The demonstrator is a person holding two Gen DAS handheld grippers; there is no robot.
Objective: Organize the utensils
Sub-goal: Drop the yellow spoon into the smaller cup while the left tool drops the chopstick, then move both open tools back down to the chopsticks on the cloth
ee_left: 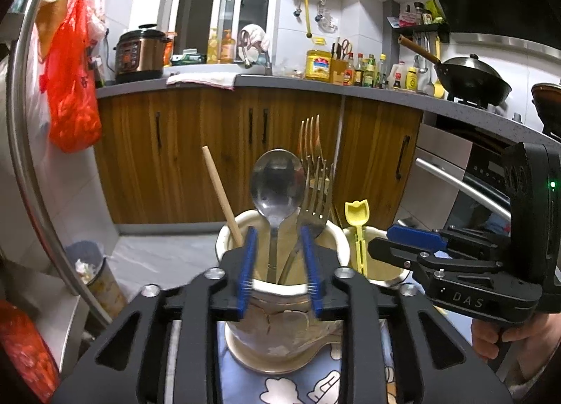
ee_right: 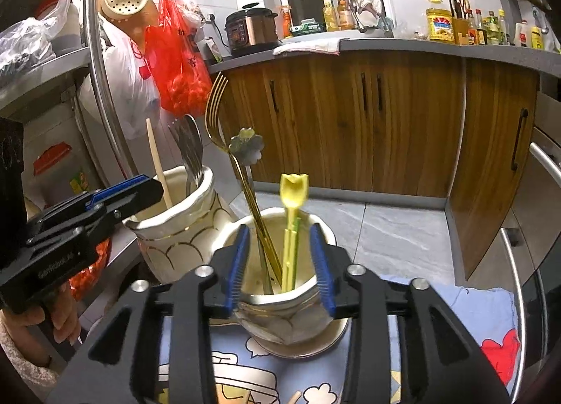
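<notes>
Two cream ceramic holders stand side by side on a printed blue cloth. The left holder [ee_left: 280, 302] holds a steel spoon [ee_left: 277, 183], forks [ee_left: 317, 200] and a wooden chopstick [ee_left: 221, 193]. My left gripper [ee_left: 278, 270] is open, its blue pads either side of this holder's rim, holding nothing. The right holder [ee_right: 284, 309] holds a gold fork [ee_right: 215, 102], a flower-topped spoon [ee_right: 246, 148] and a yellow tulip-topped stick [ee_right: 293, 190]. My right gripper [ee_right: 280, 263] is open around that holder's mouth, empty. It also shows in the left wrist view [ee_left: 403, 246].
The cloth [ee_right: 484, 305] covers a small table. A curved steel rail [ee_left: 24, 144] and shelves with red bags [ee_left: 70, 88] stand on the left. Wooden cabinets [ee_right: 385, 123] and a worktop crowded with bottles lie beyond. A bin [ee_left: 94, 274] stands on the floor.
</notes>
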